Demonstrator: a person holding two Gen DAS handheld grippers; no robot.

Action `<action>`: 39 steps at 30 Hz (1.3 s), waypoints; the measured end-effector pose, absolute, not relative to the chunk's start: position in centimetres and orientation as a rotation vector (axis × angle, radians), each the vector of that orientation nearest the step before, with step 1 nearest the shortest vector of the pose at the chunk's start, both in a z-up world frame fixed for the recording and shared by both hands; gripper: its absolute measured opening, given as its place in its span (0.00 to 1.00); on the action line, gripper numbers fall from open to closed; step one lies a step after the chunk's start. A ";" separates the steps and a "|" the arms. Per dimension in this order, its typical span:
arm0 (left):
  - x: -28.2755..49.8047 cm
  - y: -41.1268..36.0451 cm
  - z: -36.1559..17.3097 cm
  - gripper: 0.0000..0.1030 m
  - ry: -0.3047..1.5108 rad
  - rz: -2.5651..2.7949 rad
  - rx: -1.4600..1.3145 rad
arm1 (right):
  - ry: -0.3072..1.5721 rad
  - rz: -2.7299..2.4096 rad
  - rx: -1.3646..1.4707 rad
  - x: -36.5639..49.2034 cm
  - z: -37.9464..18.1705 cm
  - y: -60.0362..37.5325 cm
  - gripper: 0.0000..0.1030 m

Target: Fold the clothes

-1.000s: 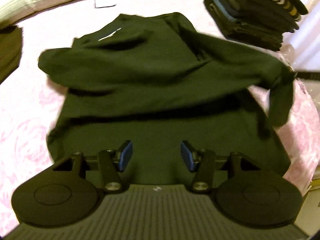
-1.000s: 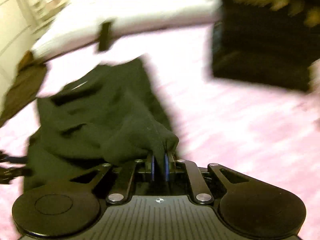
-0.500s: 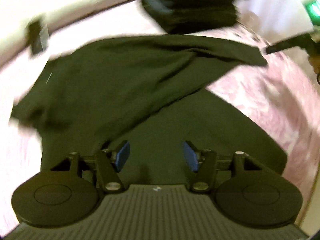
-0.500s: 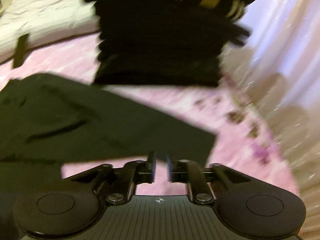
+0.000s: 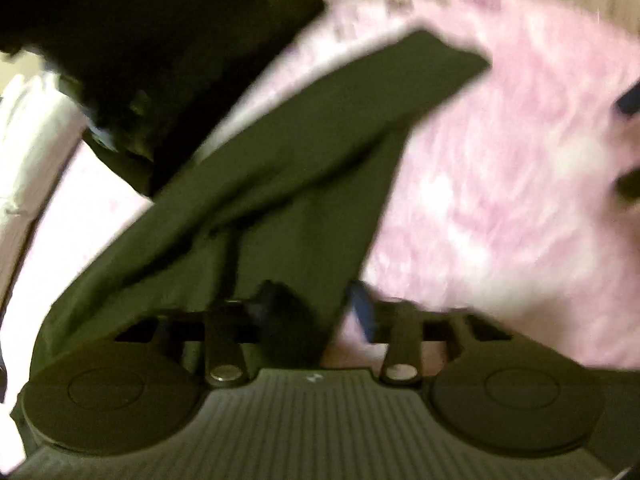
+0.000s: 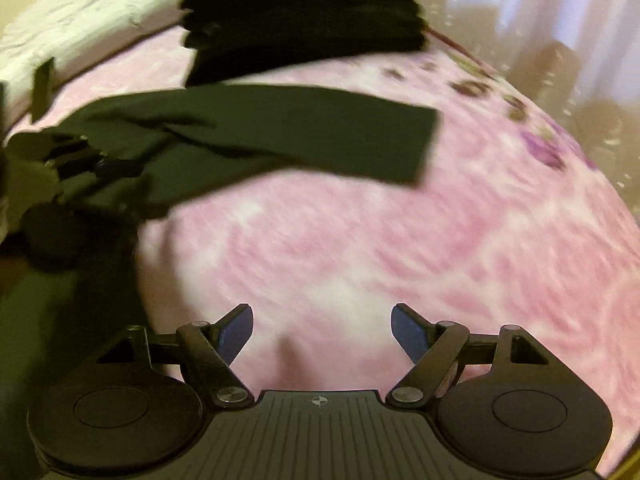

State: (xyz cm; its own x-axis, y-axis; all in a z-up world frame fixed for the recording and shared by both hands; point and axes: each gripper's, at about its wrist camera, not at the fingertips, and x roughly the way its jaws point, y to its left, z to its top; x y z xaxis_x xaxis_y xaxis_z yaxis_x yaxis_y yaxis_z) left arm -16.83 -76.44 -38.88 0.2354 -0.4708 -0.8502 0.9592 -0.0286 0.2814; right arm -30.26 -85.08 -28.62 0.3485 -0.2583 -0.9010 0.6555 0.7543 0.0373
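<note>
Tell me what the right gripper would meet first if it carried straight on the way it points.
Probably the bare pink bedspread. The right gripper has nothing between its opening jaws. The dark green sleeve lies farther up the bed and the garment's body off to the left, so neither seems in line, though depth is unclear.

The right gripper [image 6: 322, 330] released the sleeve [image 6: 320, 132], which dropped flat onto the pink blanket [image 6: 360, 248]; its jaws were opening, nothing between them. The left gripper [image 5: 312, 312] moved to the sweatshirt [image 5: 280, 200] edge, jaws closing over the fabric.

Garment [image 6: 248, 132], clothes stack [image 6: 304, 20] on bed [image 6: 400, 248]
</note>
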 end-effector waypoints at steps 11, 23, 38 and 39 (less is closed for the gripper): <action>-8.0 -55.0 -23.1 0.02 0.617 -0.893 0.621 | 1.054 -0.638 0.509 -31.4 -26.2 -83.0 0.77; 1.2 -11.3 -15.6 0.34 0.751 0.117 0.352 | 1.092 -0.418 0.410 -24.2 -24.4 -71.5 0.77; -16.2 -18.5 -27.3 0.51 1.188 -0.479 -0.008 | 1.200 -0.352 0.228 -27.3 -25.7 -65.5 0.77; -17.0 -19.8 -28.1 0.55 1.212 -0.525 -0.025 | 1.203 -0.344 0.221 -27.8 -26.0 -65.9 0.77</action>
State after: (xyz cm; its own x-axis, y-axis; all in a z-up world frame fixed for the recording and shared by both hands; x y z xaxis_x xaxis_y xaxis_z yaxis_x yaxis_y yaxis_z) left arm -16.99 -19.77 -28.07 0.2479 -0.3979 -0.8833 0.3721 0.8809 -0.2925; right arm -27.79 -65.93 -26.00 0.3167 -0.1429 -0.9377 0.3745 0.9271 -0.0148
